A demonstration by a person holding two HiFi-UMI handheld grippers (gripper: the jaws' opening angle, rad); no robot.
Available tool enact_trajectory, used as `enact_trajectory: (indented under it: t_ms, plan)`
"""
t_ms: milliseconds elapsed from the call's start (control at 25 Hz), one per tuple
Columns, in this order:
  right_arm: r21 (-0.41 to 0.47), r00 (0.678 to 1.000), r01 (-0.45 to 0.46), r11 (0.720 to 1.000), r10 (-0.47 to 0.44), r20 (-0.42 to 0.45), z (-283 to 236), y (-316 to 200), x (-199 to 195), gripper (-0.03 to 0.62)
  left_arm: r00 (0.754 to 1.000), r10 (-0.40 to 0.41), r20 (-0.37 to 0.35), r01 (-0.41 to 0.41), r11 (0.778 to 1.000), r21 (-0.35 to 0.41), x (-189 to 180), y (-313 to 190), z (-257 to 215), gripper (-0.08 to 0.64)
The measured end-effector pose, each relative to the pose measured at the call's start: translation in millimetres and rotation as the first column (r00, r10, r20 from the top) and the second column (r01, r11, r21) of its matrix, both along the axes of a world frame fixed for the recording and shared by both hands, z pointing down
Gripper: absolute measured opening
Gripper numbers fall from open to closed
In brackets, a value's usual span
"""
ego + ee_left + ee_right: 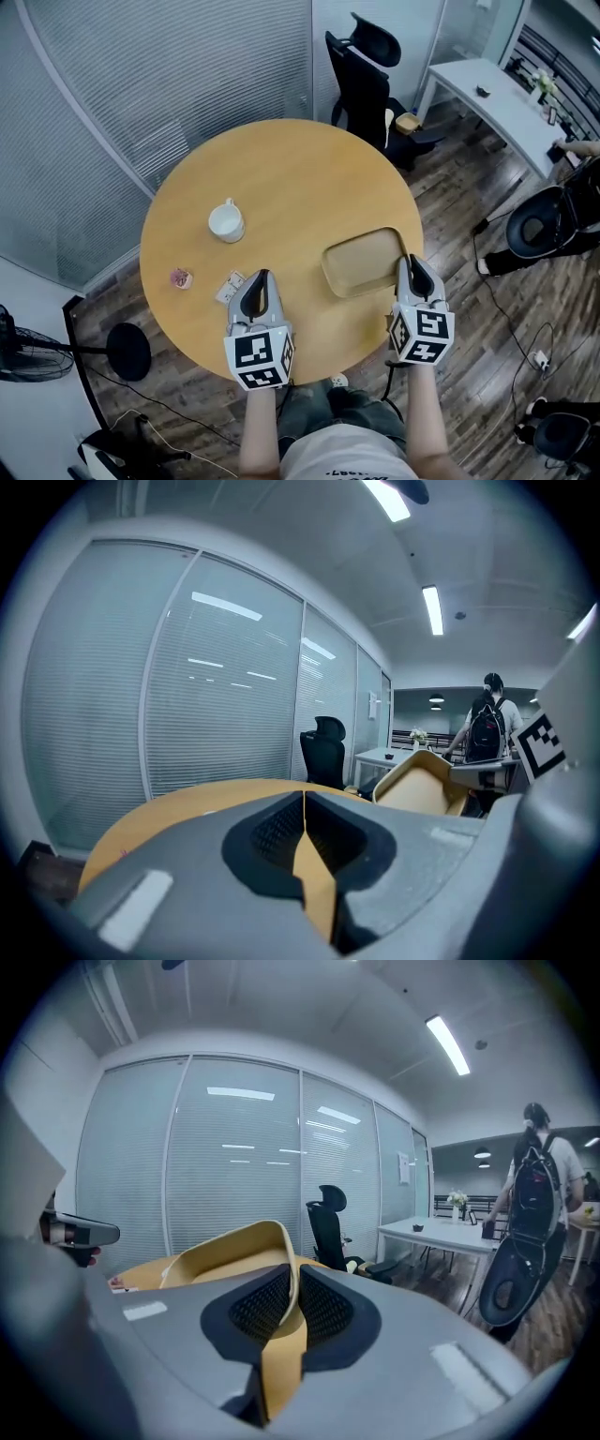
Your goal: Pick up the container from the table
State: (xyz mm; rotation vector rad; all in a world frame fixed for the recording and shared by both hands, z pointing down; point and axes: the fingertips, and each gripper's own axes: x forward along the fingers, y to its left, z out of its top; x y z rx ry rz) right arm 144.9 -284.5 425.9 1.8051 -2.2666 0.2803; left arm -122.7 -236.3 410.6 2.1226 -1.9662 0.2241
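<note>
Closest to me, my right gripper (pixel 411 262) is pinched onto the right-hand rim of the container (pixel 364 262), a shallow tan tray with rounded corners. In the right gripper view the two dark pads of the right gripper (pixel 289 1283) press on the thin wall from either side, and the rest of the container (pixel 225 1252) spreads away to the left of the jaws. From the left gripper view the container (pixel 417 785) looks tilted, its hollow turned toward my left side, though I cannot tell whether its far edge touches the worktop (pixel 281 169). My left gripper (pixel 262 275) hangs over the near left part of the round wooden worktop, well apart from the container. The pads of the left gripper (pixel 305 808) are pressed together with nothing between them. Just beside its tip lies a small pale packet (pixel 231 286), and a little further left a small pink object (pixel 181 277). Beyond those stands a white cup (pixel 226 222), clear of the container. Past the far edge of the worktop are a black office chair (pixel 361 80) and a white desk (pixel 497 98), with slatted blinds (pixel 169 75) along the wall. A person (pixel 534 1185) with a backpack stands by the desk.
</note>
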Motion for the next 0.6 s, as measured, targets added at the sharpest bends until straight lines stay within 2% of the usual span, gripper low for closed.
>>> enact_trajectory:
  t_ms: [600]
  plan:
    - [0.177,0.999,0.007,0.984,-0.015,0.048,-78,-5,1,0.060,0.999,-0.039,0.035,0.032,0.985,0.171,-8,0,-79,0.000]
